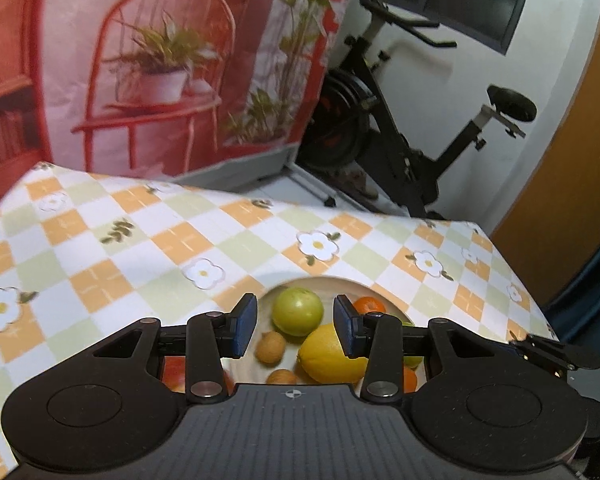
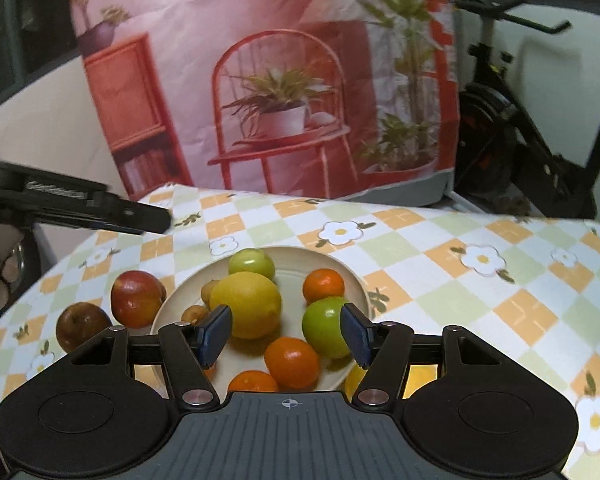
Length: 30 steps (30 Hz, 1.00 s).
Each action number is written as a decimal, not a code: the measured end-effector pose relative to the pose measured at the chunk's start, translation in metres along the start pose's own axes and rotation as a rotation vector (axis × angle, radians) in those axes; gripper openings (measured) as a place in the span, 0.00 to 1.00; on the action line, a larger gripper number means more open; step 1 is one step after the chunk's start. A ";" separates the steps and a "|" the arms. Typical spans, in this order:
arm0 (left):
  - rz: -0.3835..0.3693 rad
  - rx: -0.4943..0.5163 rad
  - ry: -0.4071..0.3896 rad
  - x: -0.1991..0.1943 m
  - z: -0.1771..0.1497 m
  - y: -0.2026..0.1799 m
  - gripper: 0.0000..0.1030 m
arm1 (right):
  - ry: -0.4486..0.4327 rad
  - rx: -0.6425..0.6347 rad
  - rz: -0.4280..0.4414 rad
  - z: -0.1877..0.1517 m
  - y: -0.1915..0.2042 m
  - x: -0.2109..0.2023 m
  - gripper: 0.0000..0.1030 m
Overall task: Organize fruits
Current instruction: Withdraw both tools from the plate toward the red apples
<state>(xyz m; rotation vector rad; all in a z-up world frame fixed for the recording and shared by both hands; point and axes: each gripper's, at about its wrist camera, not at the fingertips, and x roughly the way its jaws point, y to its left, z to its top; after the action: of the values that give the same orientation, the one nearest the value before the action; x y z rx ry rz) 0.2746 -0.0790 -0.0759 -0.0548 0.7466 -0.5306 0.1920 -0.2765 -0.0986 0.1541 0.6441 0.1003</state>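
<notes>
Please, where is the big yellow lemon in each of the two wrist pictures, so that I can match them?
Left wrist view: the lemon lies low in the middle, on the plate, just before the right finger of the left gripper.
Right wrist view: the lemon lies left of centre on the plate, above the right gripper.
Shared landmark: the green fruit just behind the lemon.

Desk point(image 2: 440, 240) covered by checked cloth in orange, green and white with daisy print; behind it hangs a printed backdrop point(image 2: 268, 80) showing a red chair and potted plants; black exercise bike point(image 1: 400, 128) stands at right against a white wall; orange-brown door panel point(image 1: 572, 152) beside it.
</notes>
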 end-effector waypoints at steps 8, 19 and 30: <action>0.067 -0.001 -0.063 -0.037 -0.004 0.009 0.42 | -0.007 0.025 -0.008 -0.011 0.001 -0.007 0.55; 0.155 -0.050 -0.059 -0.065 -0.023 0.043 0.43 | 0.003 0.042 0.016 -0.019 0.009 -0.007 0.55; 0.209 -0.071 -0.024 -0.090 -0.038 0.084 0.42 | 0.054 -0.090 0.125 -0.012 0.060 0.020 0.55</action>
<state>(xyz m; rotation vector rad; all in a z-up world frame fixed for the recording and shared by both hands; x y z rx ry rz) 0.2319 0.0425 -0.0660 -0.0485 0.7381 -0.3042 0.1978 -0.2131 -0.1097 0.1056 0.6819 0.2544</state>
